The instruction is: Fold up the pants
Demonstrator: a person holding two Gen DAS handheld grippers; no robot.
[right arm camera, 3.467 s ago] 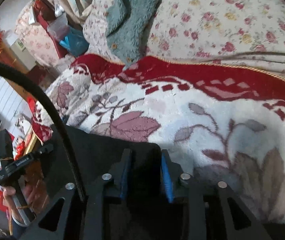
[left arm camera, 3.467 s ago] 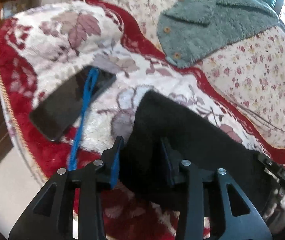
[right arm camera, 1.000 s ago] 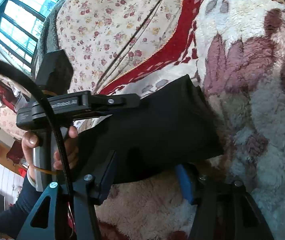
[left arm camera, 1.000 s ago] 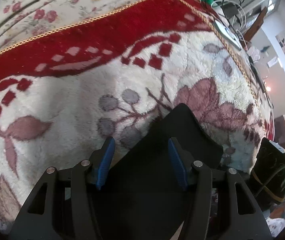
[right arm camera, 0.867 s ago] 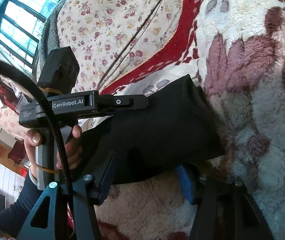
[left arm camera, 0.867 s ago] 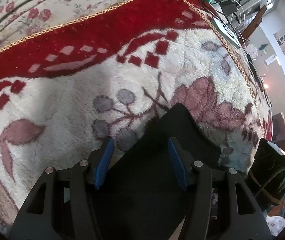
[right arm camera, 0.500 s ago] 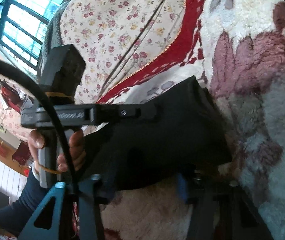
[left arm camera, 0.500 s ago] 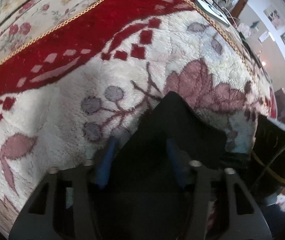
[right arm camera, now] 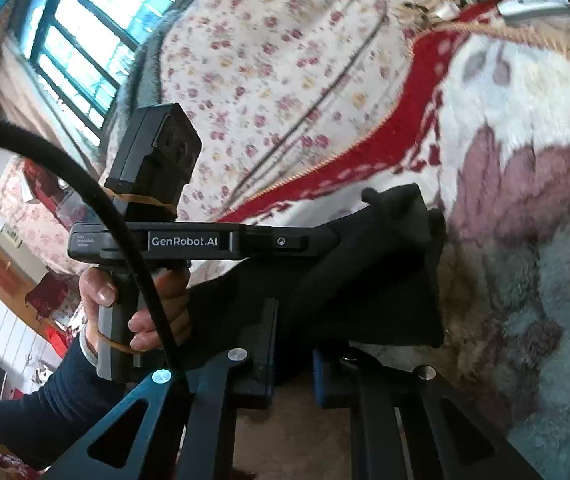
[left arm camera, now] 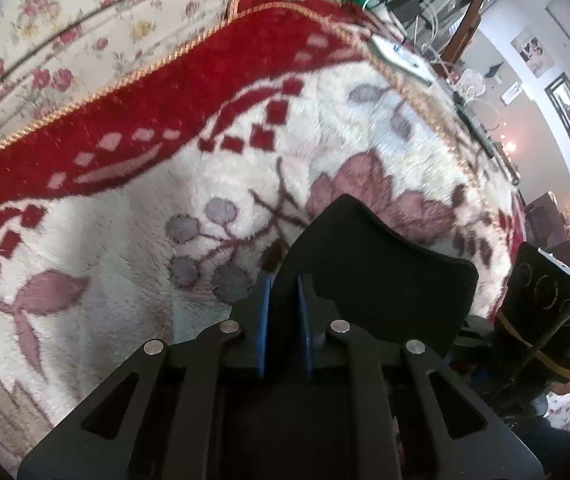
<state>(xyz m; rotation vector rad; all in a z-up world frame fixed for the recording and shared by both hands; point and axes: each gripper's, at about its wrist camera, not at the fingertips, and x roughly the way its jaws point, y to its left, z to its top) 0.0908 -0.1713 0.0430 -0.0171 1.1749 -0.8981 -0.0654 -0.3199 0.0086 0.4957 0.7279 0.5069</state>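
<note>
Two tools pinch the black fabric pants [left arm camera: 369,256]: the left tool [left arm camera: 284,280] and the right tool [right arm camera: 293,320] each clamp an edge of them above the red-and-white plush floral blanket [left arm camera: 133,216]; the floral bedsheet [right arm camera: 277,64] lies beyond.

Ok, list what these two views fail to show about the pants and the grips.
- Left wrist view: the near part of the black pants is hidden under the left gripper; fold count unreadable.
- Right wrist view: the right gripper has its jaws close on the pants' edge, but dark cloth hides the contact.
- Right wrist view: the left gripper's tip is blurred.
</note>
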